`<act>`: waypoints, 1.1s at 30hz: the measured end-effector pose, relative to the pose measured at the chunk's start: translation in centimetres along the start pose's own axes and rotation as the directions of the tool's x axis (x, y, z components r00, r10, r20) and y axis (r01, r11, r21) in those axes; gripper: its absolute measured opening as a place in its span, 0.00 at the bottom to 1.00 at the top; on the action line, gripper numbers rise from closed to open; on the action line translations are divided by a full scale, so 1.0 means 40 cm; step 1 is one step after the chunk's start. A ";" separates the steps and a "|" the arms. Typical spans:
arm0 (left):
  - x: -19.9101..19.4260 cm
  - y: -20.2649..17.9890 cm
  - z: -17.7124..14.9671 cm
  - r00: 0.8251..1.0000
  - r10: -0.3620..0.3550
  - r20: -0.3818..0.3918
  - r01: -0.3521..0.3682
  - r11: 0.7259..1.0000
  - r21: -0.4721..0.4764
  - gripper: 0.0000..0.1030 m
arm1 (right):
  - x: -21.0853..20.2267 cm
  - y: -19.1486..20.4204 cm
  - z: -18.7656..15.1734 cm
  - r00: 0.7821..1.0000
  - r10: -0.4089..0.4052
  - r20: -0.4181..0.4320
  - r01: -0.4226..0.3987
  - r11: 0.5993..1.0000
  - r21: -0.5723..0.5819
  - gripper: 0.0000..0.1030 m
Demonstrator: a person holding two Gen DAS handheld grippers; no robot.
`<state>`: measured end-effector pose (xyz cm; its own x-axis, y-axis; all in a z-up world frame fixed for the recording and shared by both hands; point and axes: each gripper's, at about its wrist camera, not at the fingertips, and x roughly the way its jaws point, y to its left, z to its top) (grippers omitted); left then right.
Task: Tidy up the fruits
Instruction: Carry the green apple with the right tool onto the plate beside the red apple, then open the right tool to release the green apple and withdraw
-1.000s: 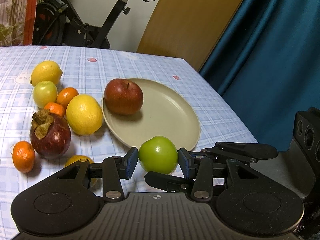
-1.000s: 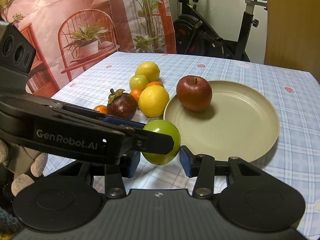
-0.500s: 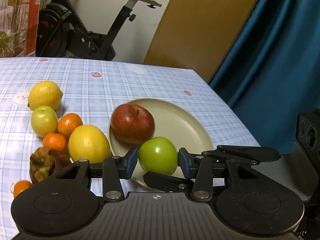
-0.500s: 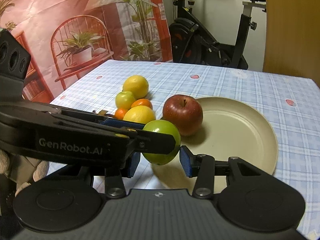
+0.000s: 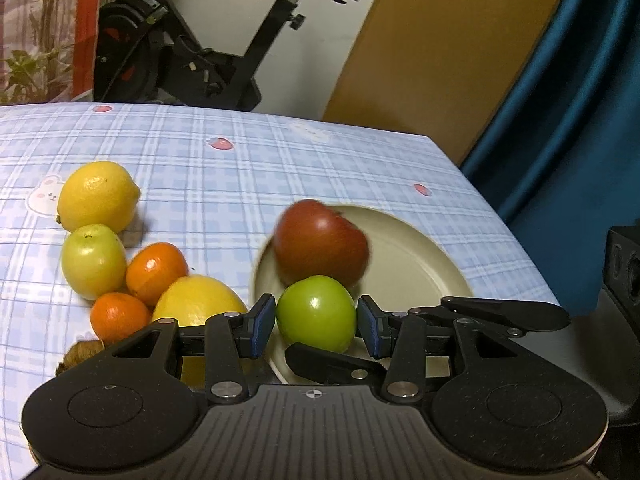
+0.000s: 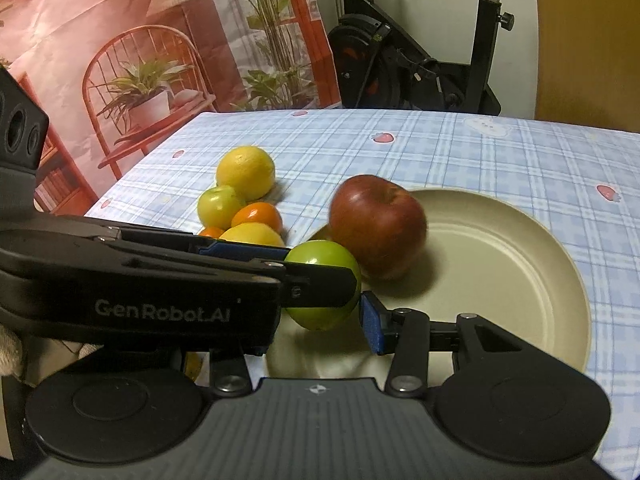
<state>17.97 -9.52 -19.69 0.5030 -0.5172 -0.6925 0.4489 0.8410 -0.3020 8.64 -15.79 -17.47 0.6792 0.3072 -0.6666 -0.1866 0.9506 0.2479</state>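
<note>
Both claws, left (image 5: 316, 326) and right (image 6: 320, 308), pinched one green apple (image 5: 316, 314) above the near rim of the plate (image 5: 420, 264), with a red apple (image 5: 320, 242) already on it at 12 o'clock. Lemons (image 5: 98, 196), oranges (image 5: 157, 272) and a small green fruit (image 5: 93, 260) waited on the table (image 5: 240, 184) at 10 o'clock, so sorting looked barely begun.

Red apple (image 5: 320, 240) is motion-blurred in the left wrist view. The mangosteen (image 5: 80, 354) is largely hidden behind the gripper body. In the right wrist view, the left gripper's fingers (image 6: 256, 254) cover half the green apple (image 6: 324, 256).
</note>
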 end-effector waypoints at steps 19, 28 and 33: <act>-0.002 -0.008 0.024 0.997 0.068 0.039 -0.069 0.997 0.026 0.46 | 0.021 -0.007 0.015 0.998 -0.057 0.035 0.058 0.998 -0.019 0.46; -0.046 -0.009 0.024 0.994 0.080 0.071 -0.083 0.996 0.039 0.47 | -0.014 0.015 0.014 0.996 -0.071 0.059 0.073 0.997 -0.025 0.59; -0.081 -0.008 0.022 0.991 0.090 0.094 -0.095 0.994 0.046 0.47 | -0.040 0.031 0.006 0.994 -0.079 0.073 0.081 0.997 -0.020 0.59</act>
<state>16.83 -8.25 -16.76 0.6088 -0.4516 -0.6522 0.4326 0.8781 -0.2042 7.48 -15.11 -15.91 0.7419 0.2271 -0.6308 -0.1454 0.9730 0.1793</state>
